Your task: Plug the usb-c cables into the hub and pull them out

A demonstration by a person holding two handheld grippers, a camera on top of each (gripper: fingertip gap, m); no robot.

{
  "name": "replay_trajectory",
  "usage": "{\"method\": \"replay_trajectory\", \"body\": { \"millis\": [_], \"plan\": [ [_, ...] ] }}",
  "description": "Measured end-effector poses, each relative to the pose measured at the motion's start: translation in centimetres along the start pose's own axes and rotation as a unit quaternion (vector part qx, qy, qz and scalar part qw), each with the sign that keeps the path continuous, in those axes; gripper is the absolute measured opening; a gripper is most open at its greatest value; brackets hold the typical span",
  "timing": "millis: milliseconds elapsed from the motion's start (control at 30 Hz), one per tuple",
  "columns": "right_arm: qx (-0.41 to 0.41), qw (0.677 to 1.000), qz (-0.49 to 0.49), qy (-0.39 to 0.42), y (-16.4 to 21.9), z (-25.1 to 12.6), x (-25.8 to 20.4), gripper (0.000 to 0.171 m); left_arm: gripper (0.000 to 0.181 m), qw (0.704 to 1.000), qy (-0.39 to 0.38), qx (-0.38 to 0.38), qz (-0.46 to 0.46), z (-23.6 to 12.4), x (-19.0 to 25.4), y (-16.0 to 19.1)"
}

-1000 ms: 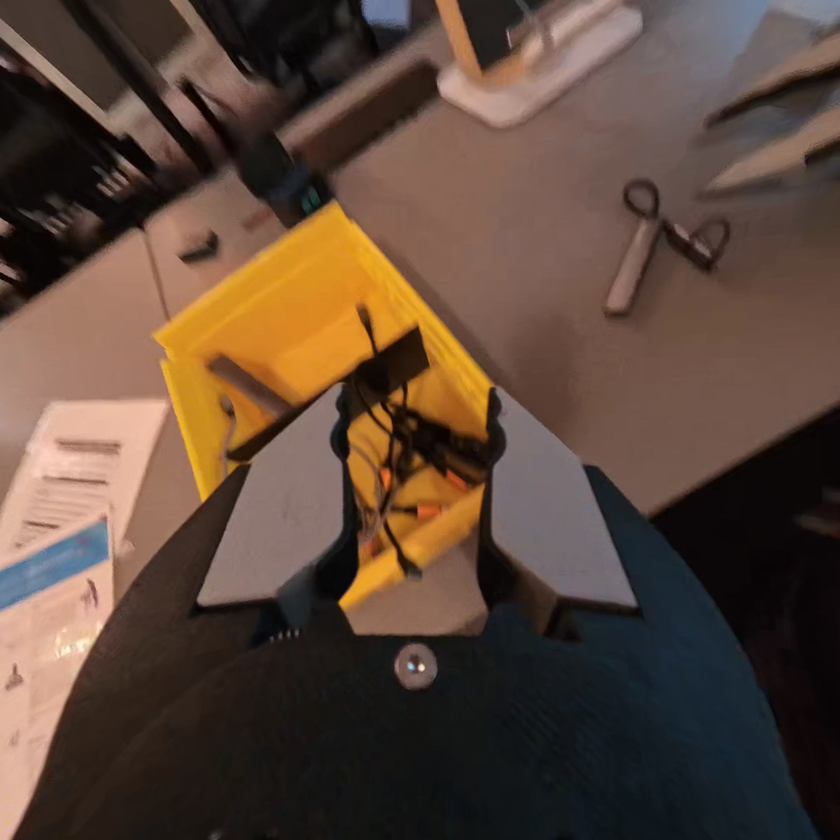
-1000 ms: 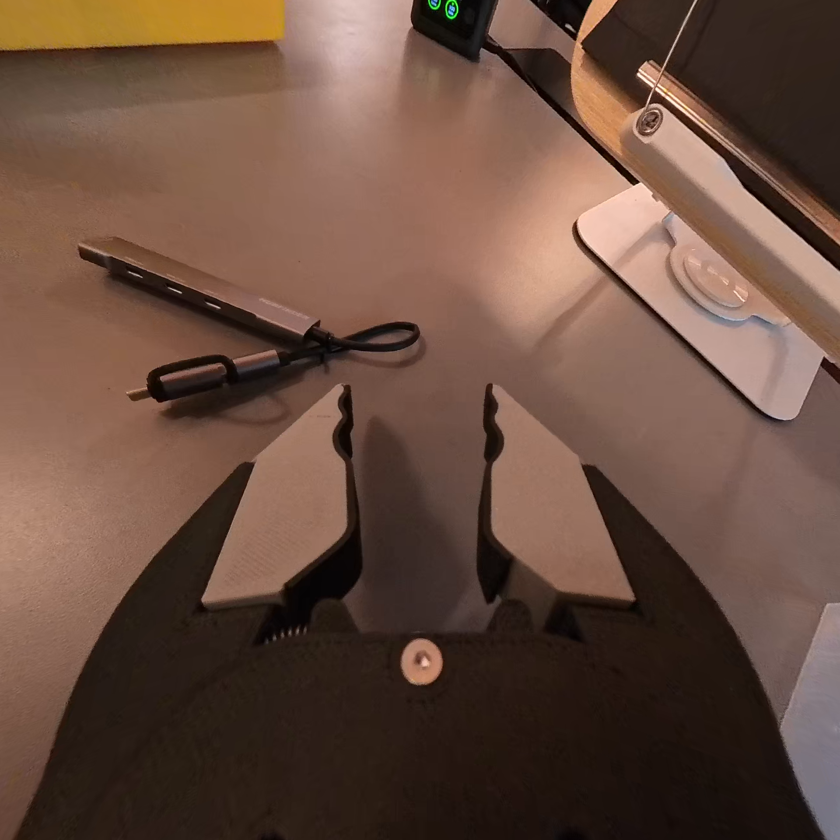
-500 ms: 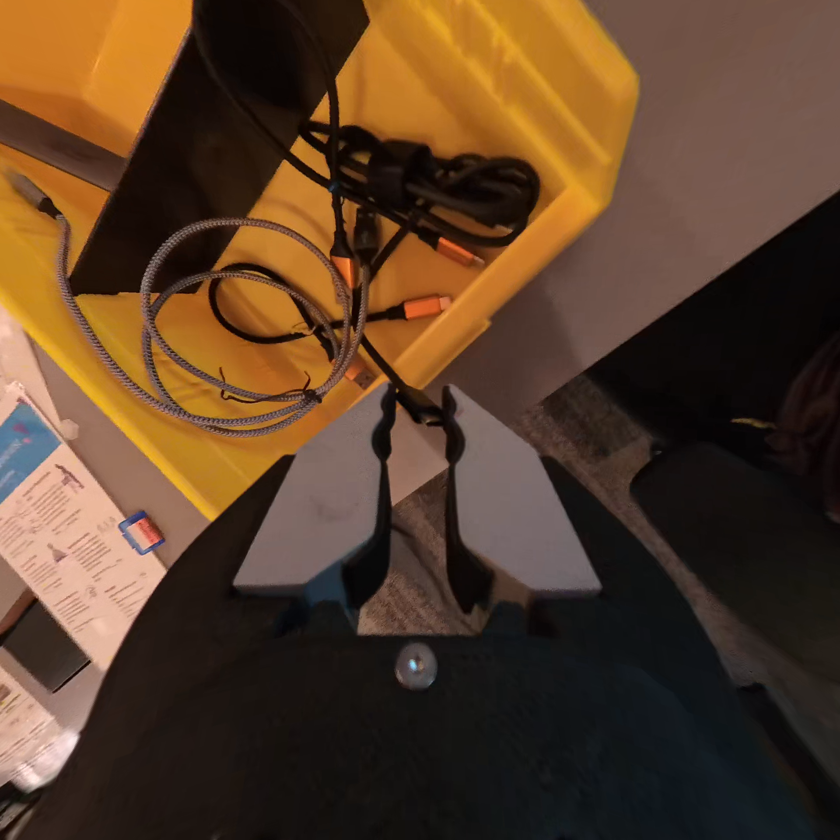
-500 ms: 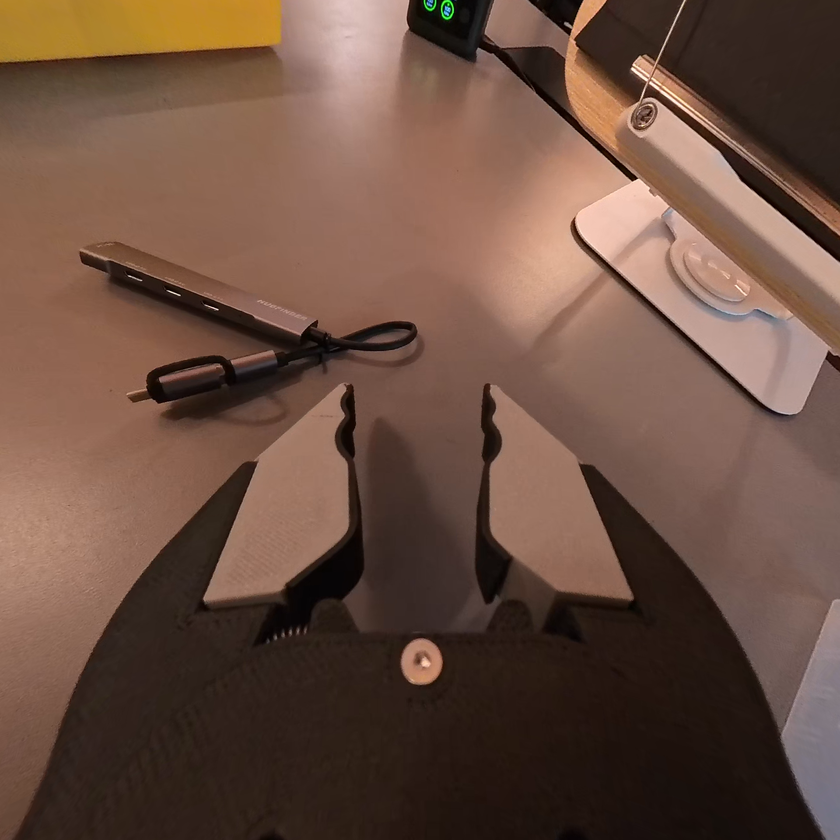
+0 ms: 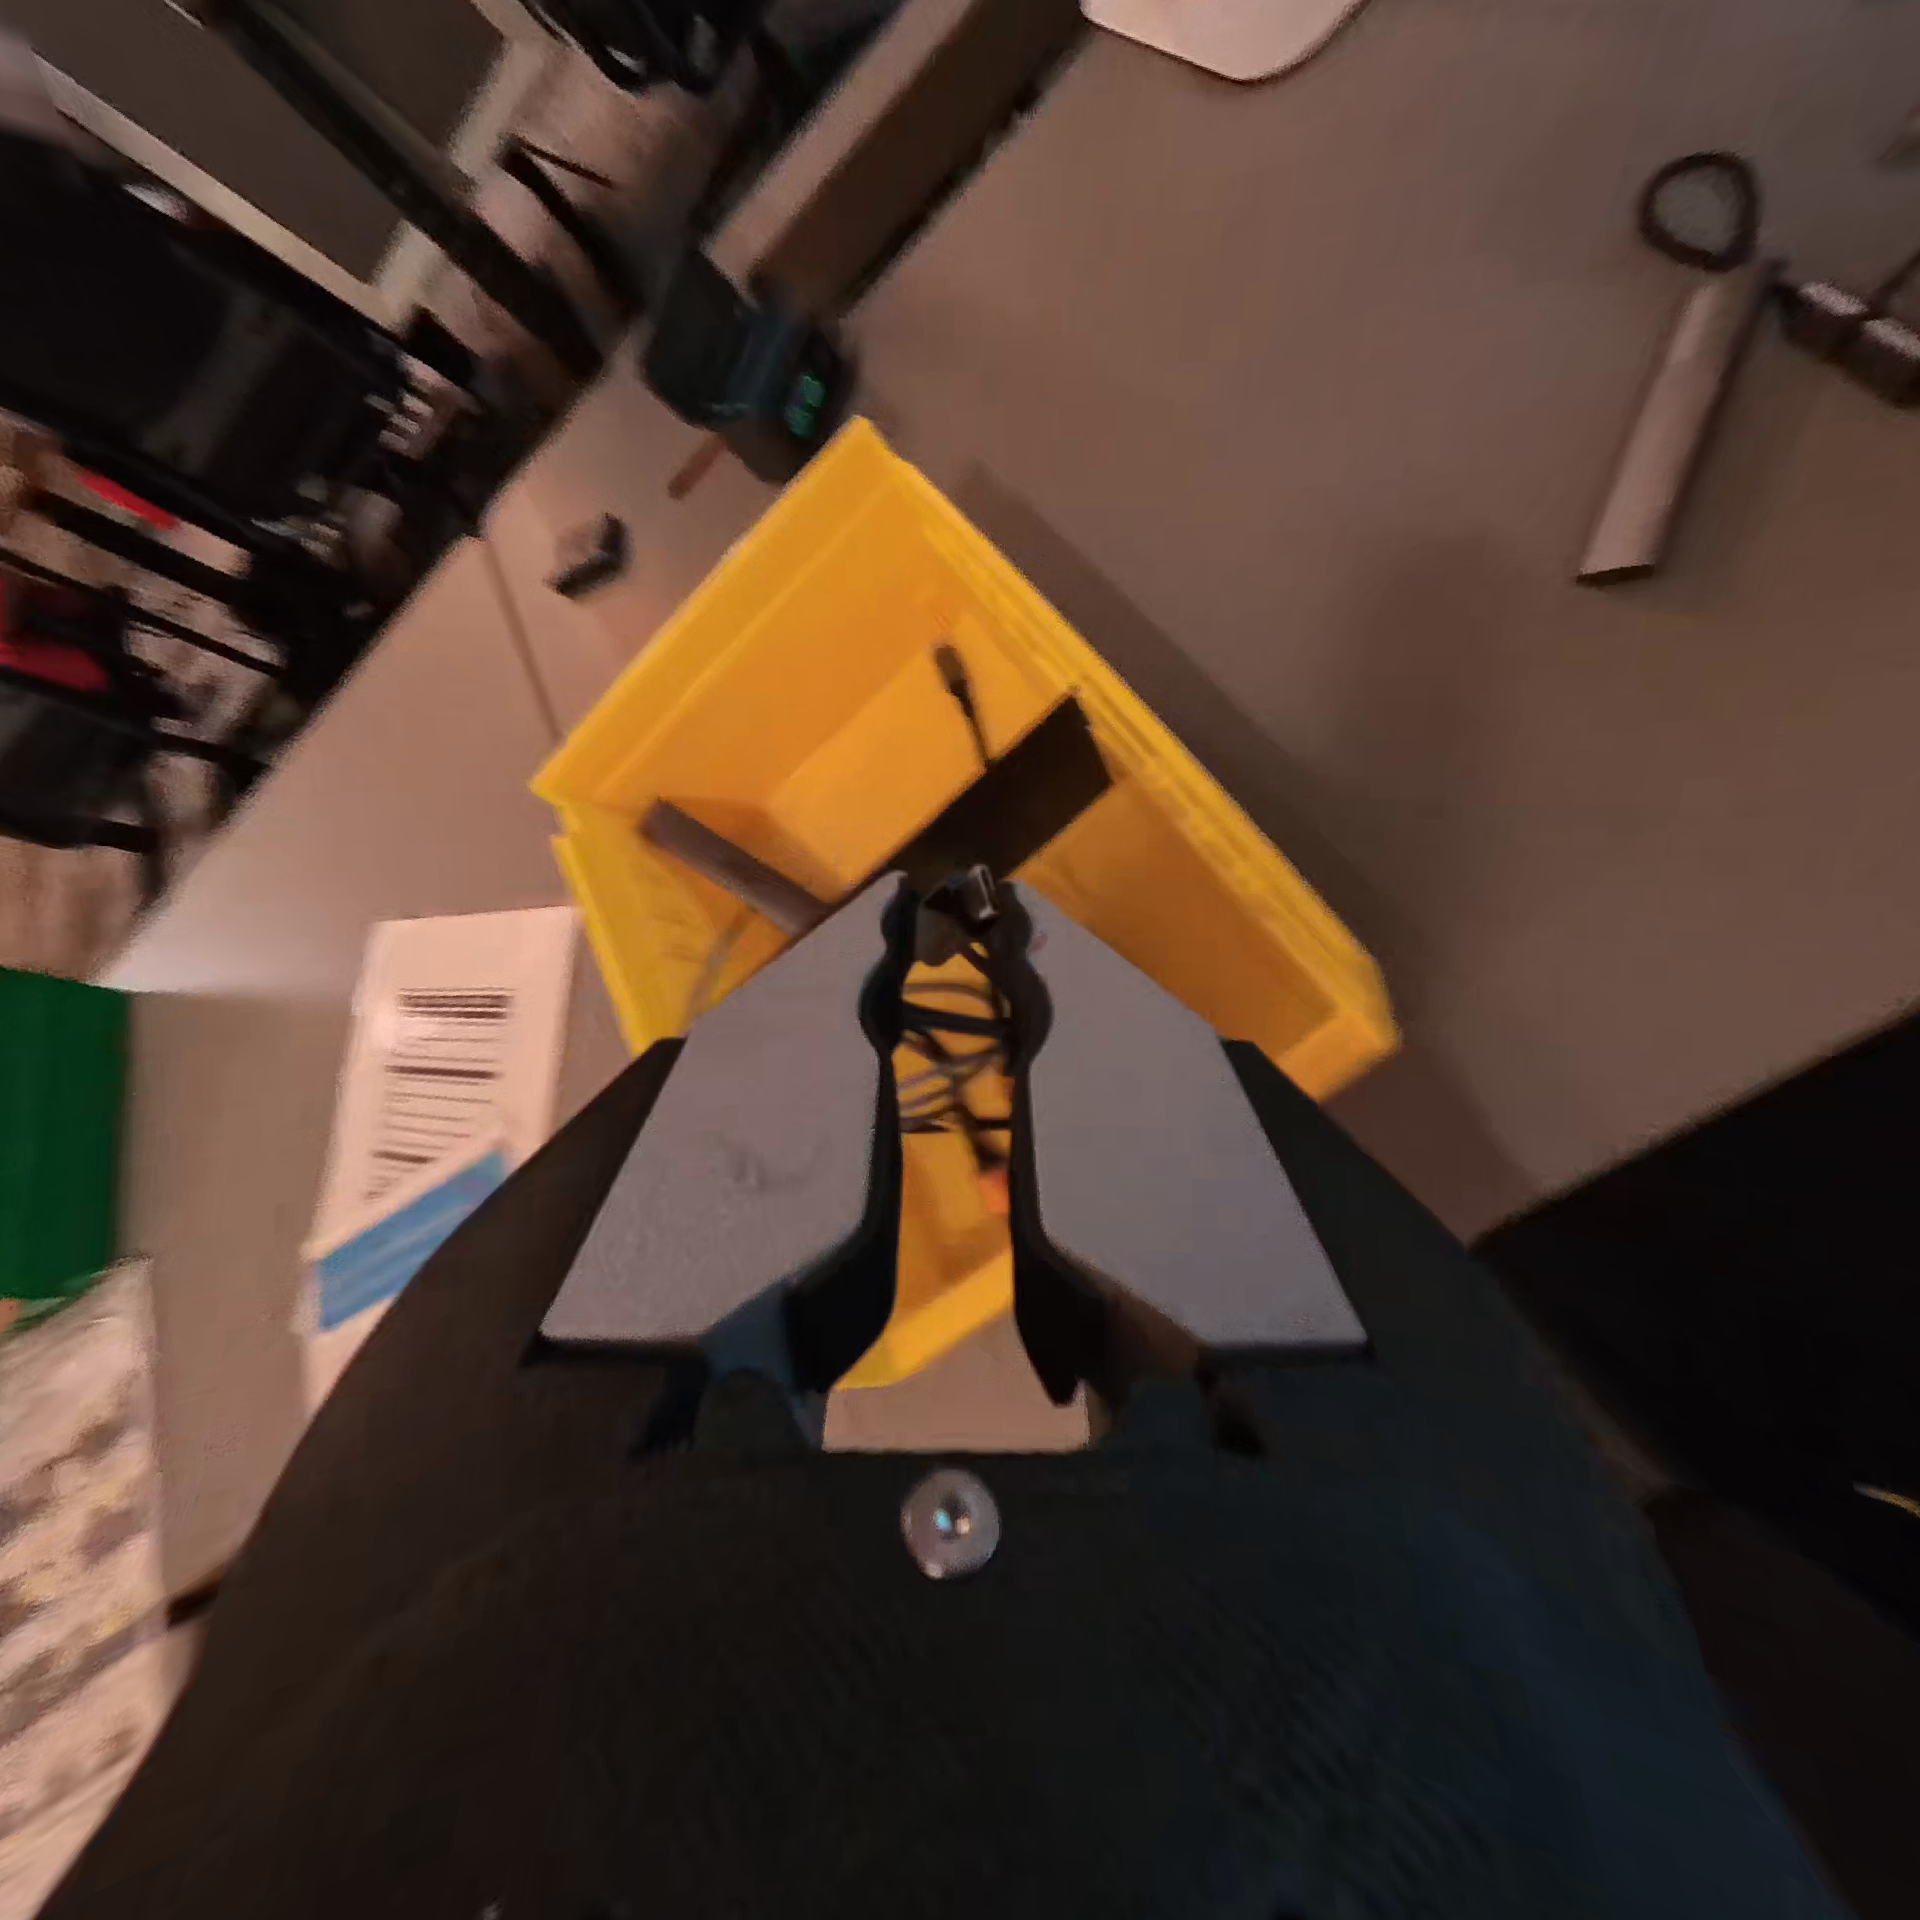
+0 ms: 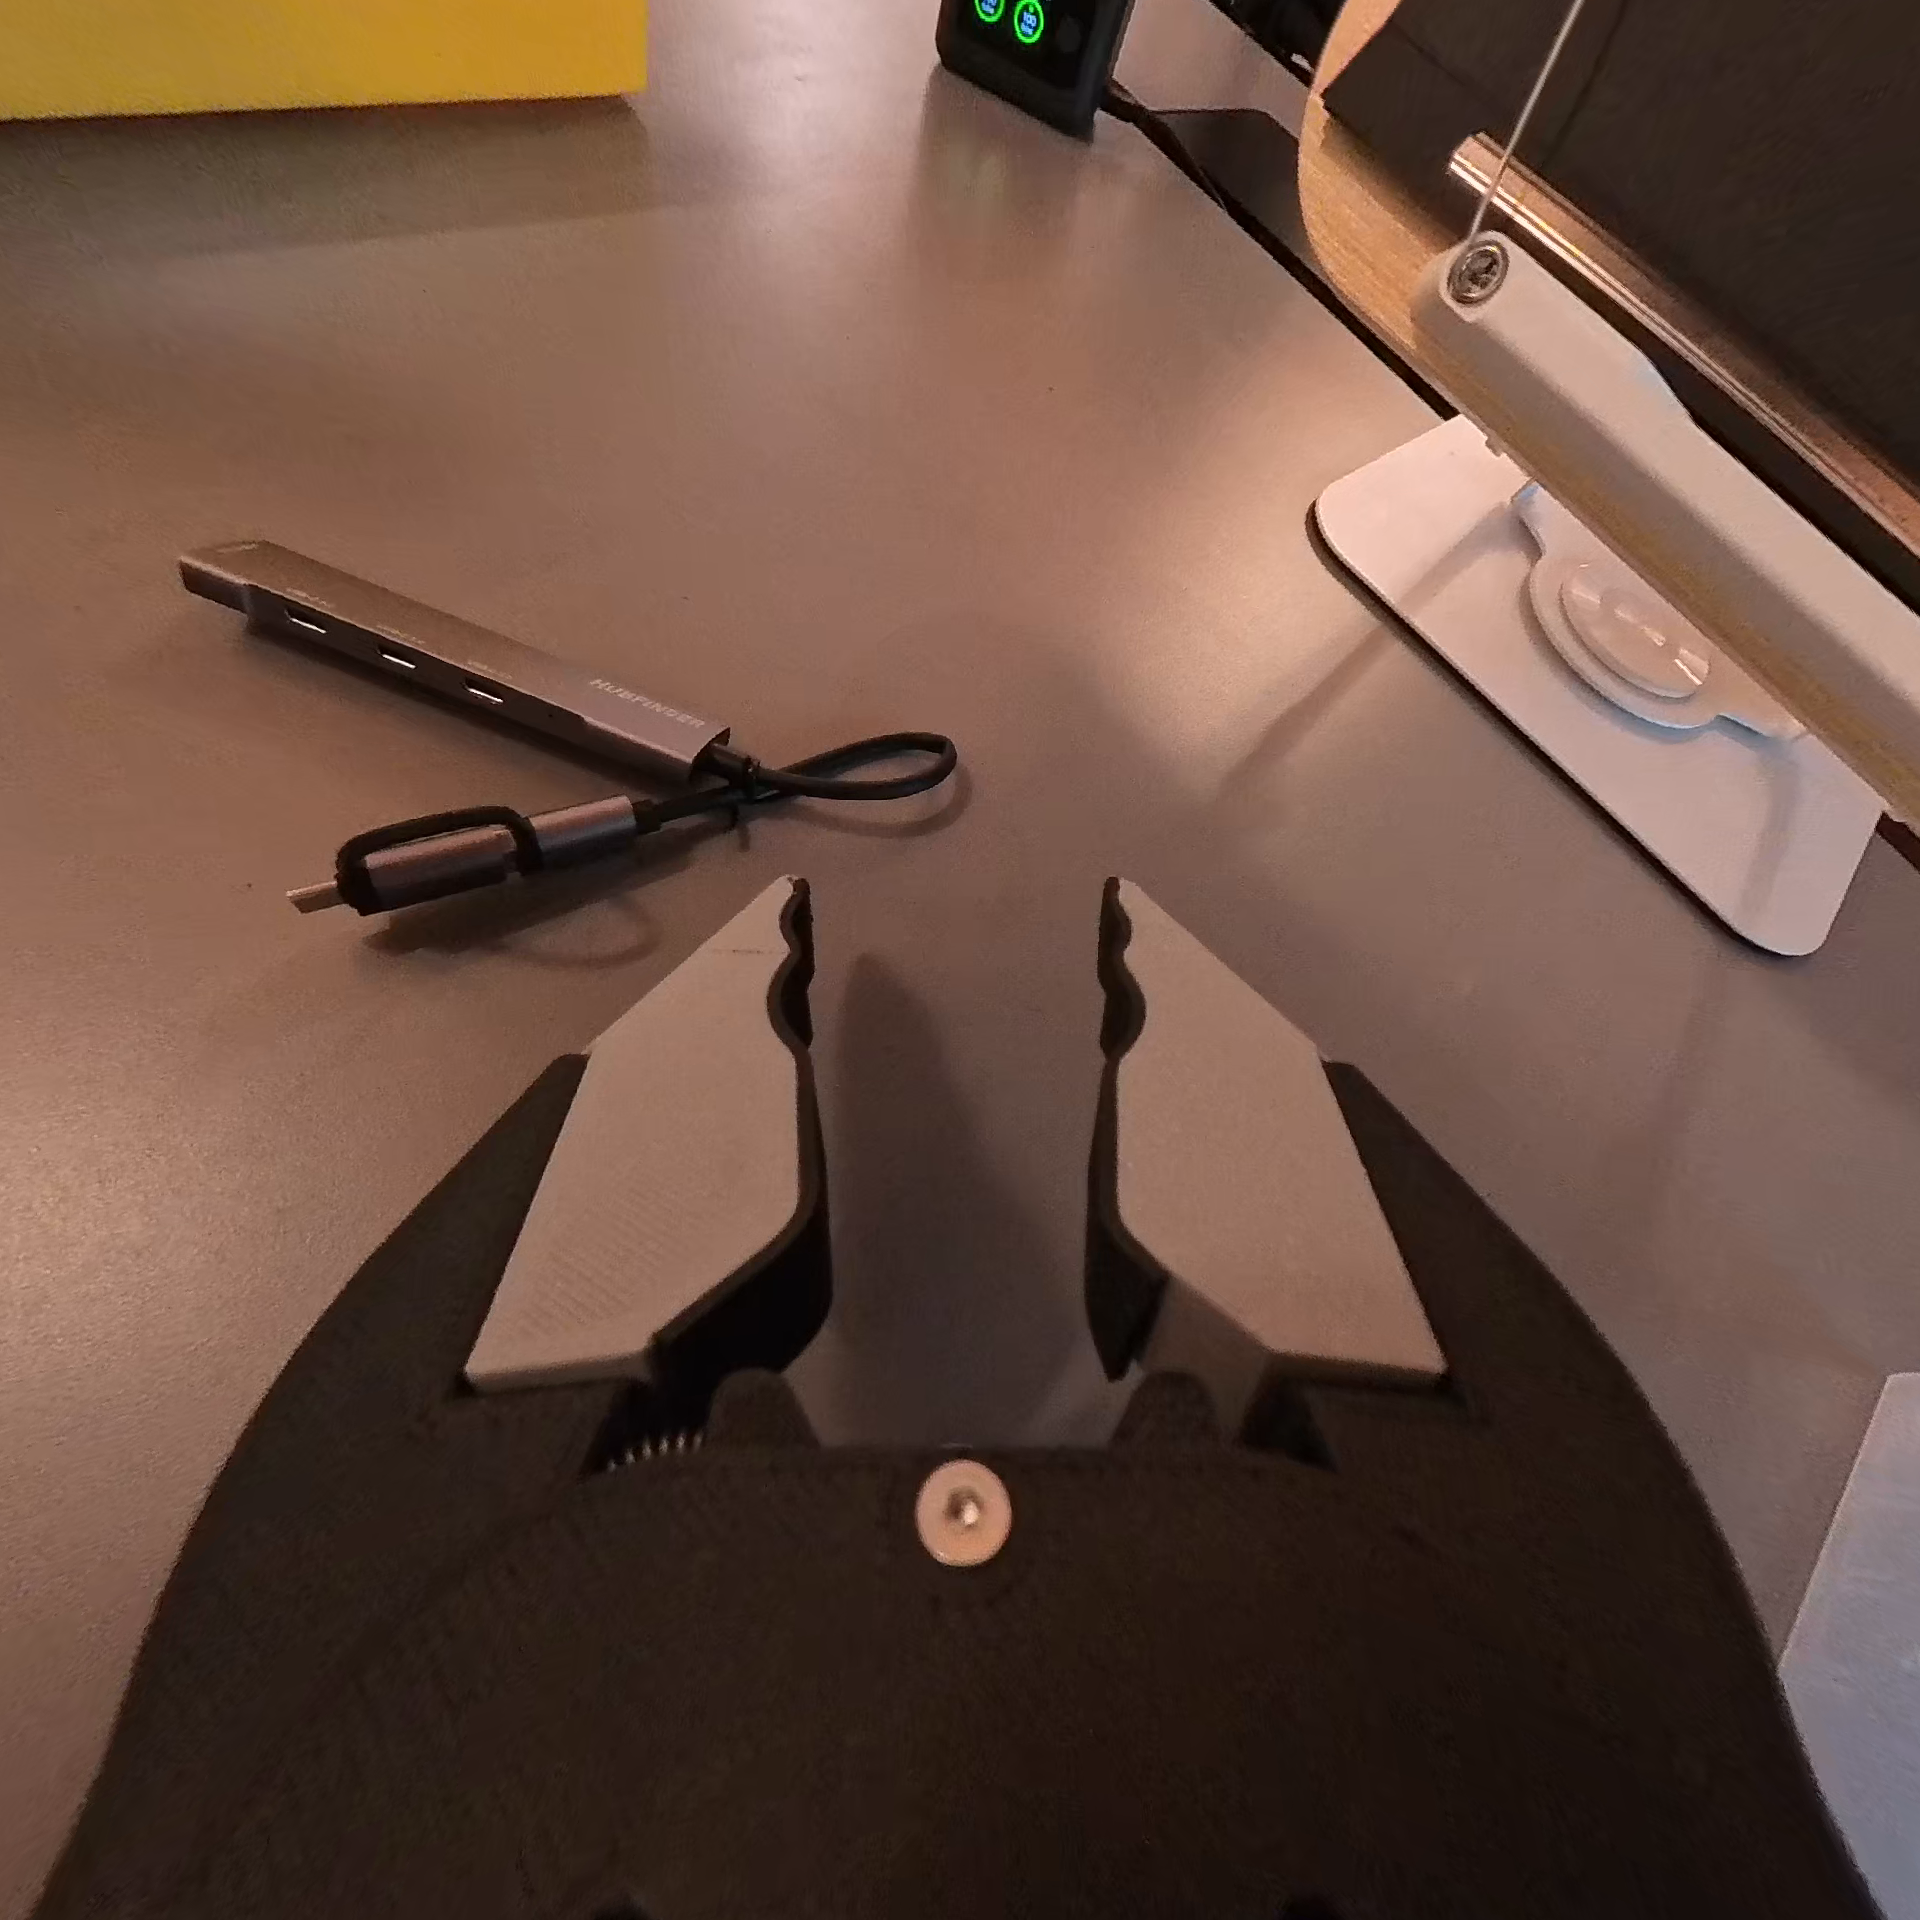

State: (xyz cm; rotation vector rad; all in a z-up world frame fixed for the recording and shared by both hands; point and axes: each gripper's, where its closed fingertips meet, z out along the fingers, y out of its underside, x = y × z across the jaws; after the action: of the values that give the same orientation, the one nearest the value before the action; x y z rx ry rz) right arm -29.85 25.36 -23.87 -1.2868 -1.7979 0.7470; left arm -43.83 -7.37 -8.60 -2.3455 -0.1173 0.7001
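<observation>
left gripper (image 5: pixel 954 914) is now narrowed to a slim gap and pinching a black cable plug (image 5: pixel 971 896) at its tips. Half a second ago it was low over the yellow bin (image 5: pixel 1195 935) with the plug just entering the fingers; now the bin looks smaller and farther below, so the gripper has lifted. View is motion-blurred, so it's probably still moving. The cable (image 5: pixel 951 1039) trails down between the fingers into the bin, where the other cables sit tangled. Can't tell if the far end is free of that tangle

right gripper (image 6: pixel 954 894) hasn't changed over the last second: fingers spread, holding nothing, hovering over the grey surface (image 6: pixel 727 364). hub (image 6: pixel 457 660) lies flat on the surface ahead and to its left, ports along the near side and all empty. Its own short lead (image 6: pixel 831 774) loops round to an adapter plug (image 6: pixel 447 857) just beside it. hub also shows far off in the left view

Read: pick looks done, nothing plugged yet. Next, carry the plug over to the hub, and the right gripper likely has to pin the hub body, since it's light and will slide under insertion force. Risks: trailing cable dragging others out of the bin, and the plug twisting in the pinch before it lines up with a port
</observation>
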Motion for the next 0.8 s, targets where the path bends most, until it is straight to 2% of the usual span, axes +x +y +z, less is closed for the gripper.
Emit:
{"method": "replay_trajectory", "body": {
  "millis": [33, 167, 267, 367, 433, 567, 700, 767, 800],
  "plan": [
    [0.000, 1.000, -0.002, 0.000, 0.0, 0.0, 0.0, 0.053, 0.020, 0.999, 0.026, -0.005, -0.021, 0.2, 0.9, 0.1],
    [-0.002, 1.000, -0.008, 0.000, 0.0, 0.0, -0.2, 0.053, 0.045, 0.993, 0.051, 0.030, -0.101, -0.4, 0.3, -0.5],
    [-0.003, 1.000, -0.009, -0.001, 0.0, 0.1, -0.2, 0.053, 0.046, 0.986, -0.010, 0.035, -0.164, -0.5, -3.8, 0.7],
    [-0.003, 1.000, -0.010, -0.001, 0.0, 0.1, -0.3, 0.053, 0.052, 0.977, -0.043, -0.043, -0.202, 1.6, -6.2, 4.9],
    [-0.004, 1.000, -0.011, 0.000, 0.1, 0.1, -0.3, 0.053, 0.061, 0.967, -0.026, -0.106, -0.228, 3.7, -5.9, 7.9],
    [-0.003, 1.000, -0.006, 0.001, 0.1, 0.0, -0.1, 0.053, 0.068, 0.951, -0.045, -0.196, -0.234, 7.0, -5.7, 12.4],
    [-0.003, 1.000, -0.004, 0.000, 0.1, 0.0, -0.1, 0.053, 0.051, 0.945, -0.079, -0.238, -0.209, 8.7, -5.9, 14.1],
    [-0.004, 1.000, -0.007, 0.000, 0.1, 0.0, -0.2, 0.053, 0.034, 0.946, -0.115, -0.251, -0.172, 8.8, -6.7, 14.3],
    [-0.005, 1.000, -0.009, 0.000, 0.1, 0.0, -0.2, 0.053, 0.018, 0.945, -0.130, -0.255, -0.156, 8.6, -7.2, 14.3]
  ]
}}
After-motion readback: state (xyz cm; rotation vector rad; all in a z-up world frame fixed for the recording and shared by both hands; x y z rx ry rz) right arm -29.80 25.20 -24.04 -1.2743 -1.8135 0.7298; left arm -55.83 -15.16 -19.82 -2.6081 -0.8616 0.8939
